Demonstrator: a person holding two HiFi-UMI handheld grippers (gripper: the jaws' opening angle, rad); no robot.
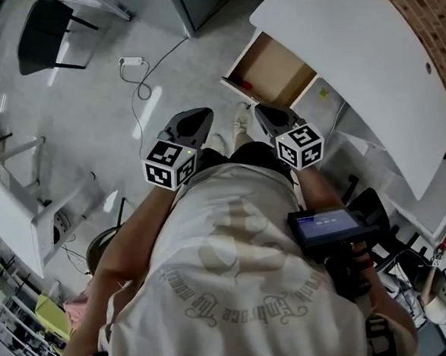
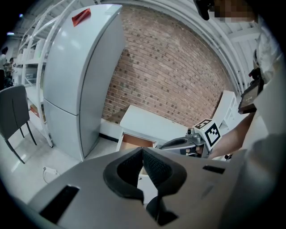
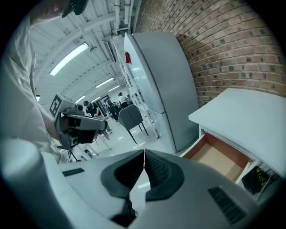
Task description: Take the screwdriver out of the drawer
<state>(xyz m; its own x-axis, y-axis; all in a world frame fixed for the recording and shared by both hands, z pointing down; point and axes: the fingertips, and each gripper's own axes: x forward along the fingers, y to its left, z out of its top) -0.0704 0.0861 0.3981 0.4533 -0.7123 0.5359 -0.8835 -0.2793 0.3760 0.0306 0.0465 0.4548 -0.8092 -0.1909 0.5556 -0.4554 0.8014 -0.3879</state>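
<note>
The open drawer (image 1: 276,69) under the white table (image 1: 352,58) shows a bare brown bottom. A tiny red spot sits at its near left corner; I cannot make out a screwdriver. My left gripper (image 1: 194,121) and right gripper (image 1: 274,118) are held side by side in front of the person's body, short of the drawer. In the left gripper view the drawer (image 2: 134,140) lies ahead beyond the left gripper (image 2: 143,150), whose pads meet with nothing between them. In the right gripper view the right gripper (image 3: 144,153) is likewise shut and empty, with the drawer (image 3: 219,159) to its right.
A tall grey fridge (image 2: 76,80) stands left of the table against a brick wall (image 2: 178,76). A black chair (image 1: 41,30) and a white power cable (image 1: 136,73) are on the floor at the far left. A white shelf unit (image 1: 19,203) is at the left.
</note>
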